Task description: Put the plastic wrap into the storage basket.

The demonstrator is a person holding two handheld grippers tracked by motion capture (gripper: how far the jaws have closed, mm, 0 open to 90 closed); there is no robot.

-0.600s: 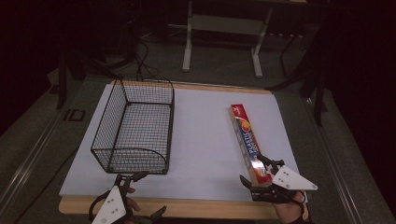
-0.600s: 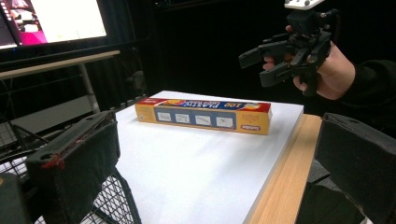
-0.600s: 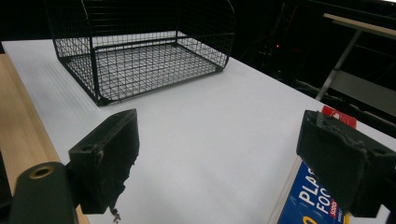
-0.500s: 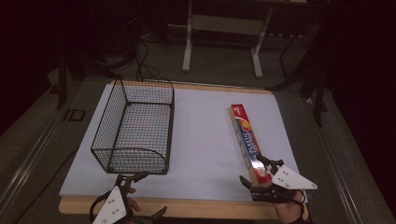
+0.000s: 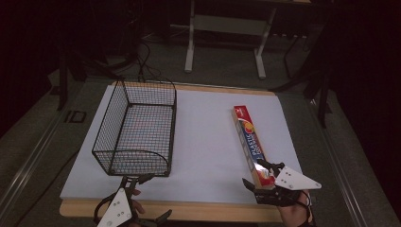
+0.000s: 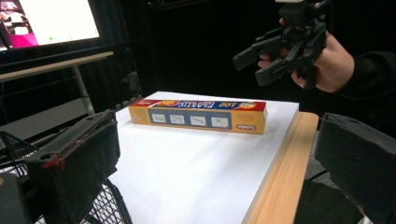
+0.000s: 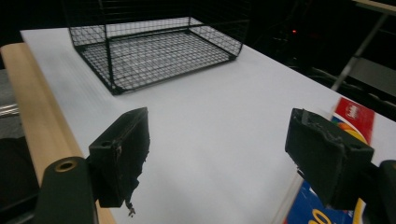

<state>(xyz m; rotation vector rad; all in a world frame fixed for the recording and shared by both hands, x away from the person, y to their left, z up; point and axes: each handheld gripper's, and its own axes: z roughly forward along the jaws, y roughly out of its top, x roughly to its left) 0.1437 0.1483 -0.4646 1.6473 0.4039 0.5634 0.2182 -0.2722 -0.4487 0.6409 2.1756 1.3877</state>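
Observation:
A long red, blue and yellow box of plastic wrap (image 5: pixel 252 142) lies on the white table cover at the right. A black wire basket (image 5: pixel 135 130) stands at the left with nothing in it. My right gripper (image 5: pixel 254 173) is open at the box's near end, one jaw over the box (image 7: pixel 350 116) and the other over bare cover. In its own view that right gripper (image 7: pixel 219 154) faces the basket (image 7: pixel 154 51). My left gripper (image 5: pixel 160 195) is open at the basket's near corner by the table edge. The left gripper (image 6: pixel 215 158) looks across at the box (image 6: pixel 198 116) and the raised right gripper (image 6: pixel 261 60).
The table (image 5: pixel 208 210) has a wooden front edge just ahead of both hands. White cover lies bare between basket and box. A desk frame (image 5: pixel 227 28) stands behind the table, and a lit monitor (image 6: pixel 51 18) sits off to one side.

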